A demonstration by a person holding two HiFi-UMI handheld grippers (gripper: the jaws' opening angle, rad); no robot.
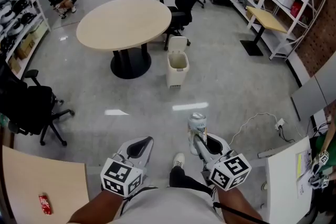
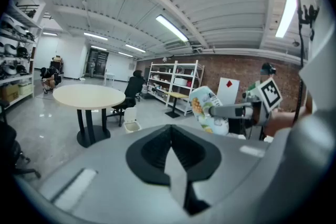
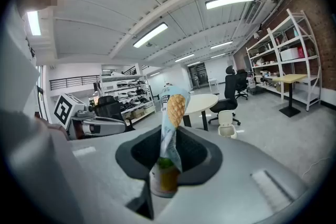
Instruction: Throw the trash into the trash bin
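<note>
Head view alone shows red can [image 1: 45, 204] on table corner [image 1: 47, 186], lower left of frame. Trash bin [image 1: 177, 66] is seen upper centre beside round table [image 1: 124, 22], lid raised — well apart from both tongs.
Right gripper view: right gripper [image 3: 167, 160] is clamped on crumpled packet [image 3: 171, 113], held upright at frame centre.
Left gripper view: left gripper [image 2: 172, 157] jaws are pressed together, nothing between — packet is seen side-on, right of centre.

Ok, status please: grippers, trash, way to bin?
Left gripper shut, empty. Right gripper shut on snack pouch. Trash bin ahead, lid up, beside round table; nothing between.
</note>
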